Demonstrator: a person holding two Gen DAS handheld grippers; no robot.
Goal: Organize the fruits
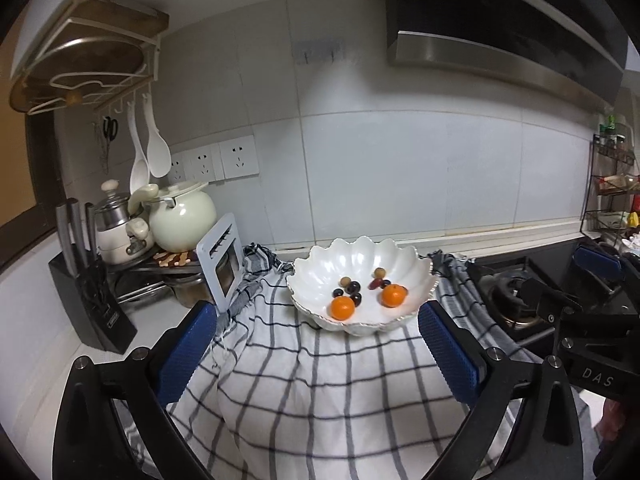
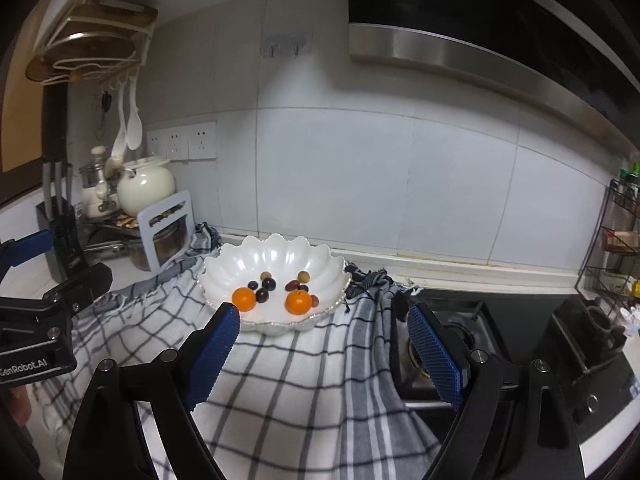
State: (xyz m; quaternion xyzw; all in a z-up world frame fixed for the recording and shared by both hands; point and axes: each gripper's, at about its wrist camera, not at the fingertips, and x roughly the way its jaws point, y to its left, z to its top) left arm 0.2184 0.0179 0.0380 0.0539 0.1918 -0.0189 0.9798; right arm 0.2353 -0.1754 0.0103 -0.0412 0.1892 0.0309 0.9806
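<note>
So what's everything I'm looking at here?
bowl: one, white, scalloped, on the cloth
oranges: two, orange, in the bowl
small fruits: several, dark and tan, in the bowl
checked cloth: one, white and black, over the counter
teapot: one, cream, far left
knife block: one, black, left
stove: one, black, right
range hood: one, above the stove
left tool: open, blue pads, empty
right tool: open, blue pads, empty

Two oranges (image 1: 342,307), dark grapes (image 1: 353,288), small brown fruits in white scalloped bowl (image 1: 400,258).
</note>
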